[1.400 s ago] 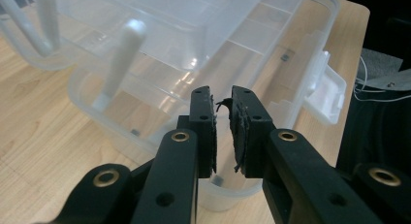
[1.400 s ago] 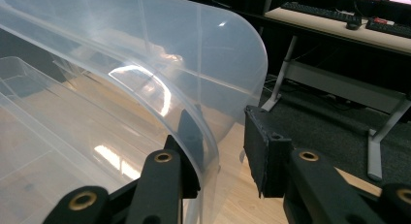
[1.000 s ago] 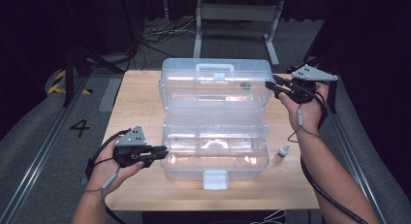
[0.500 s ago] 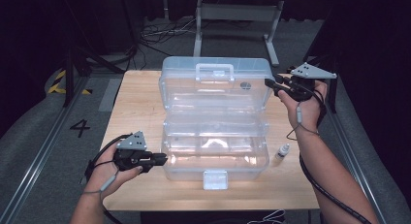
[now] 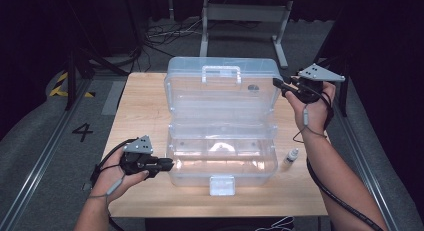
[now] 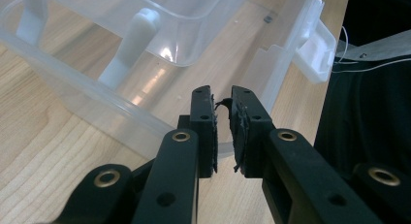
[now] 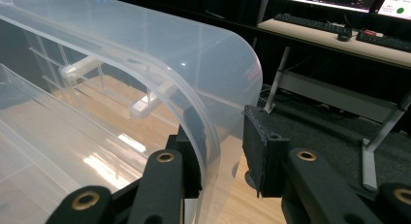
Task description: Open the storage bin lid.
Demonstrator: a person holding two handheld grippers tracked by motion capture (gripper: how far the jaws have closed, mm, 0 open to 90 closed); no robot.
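Your clear plastic toolbox [image 5: 222, 141] sits open at the middle of the table [image 5: 140, 111], its lid [image 5: 222, 88] standing up at the 12 o'clock side and its base [image 5: 222, 161] with the white latch [image 5: 222, 184] toward you at 6 o'clock.

From the high view, your right claw [image 5: 276, 83] meets the lid's edge at about 2 o'clock, but you cannot read its jaws there. The right gripper view settles it: the right claw [image 7: 220, 151] stands partly open, with the lid's rounded rim [image 7: 203, 117] running between the jaws. The left-hand pad lies against the plastic, and the other pad stands clear of it, so nothing is clamped. That same view shows a desk with keyboards [image 7: 339, 32] behind the box, which the high view cuts off.

Your left claw [image 5: 170, 165] shows in the high view at 8 o'clock, its tips at the base's left end wall. The left gripper view shows the left claw [image 6: 222, 105] nearly closed, with only a narrow slit between the pads. It sits over the base's rim [image 6: 126, 115]; whether the pads pinch that rim or merely hover at it is hard to make out, since the wall is transparent and the jaws cover the contact.

A small dropper bottle [image 5: 291, 157] stands on the table at 4 o'clock, just beside the base; its label is too small to read.
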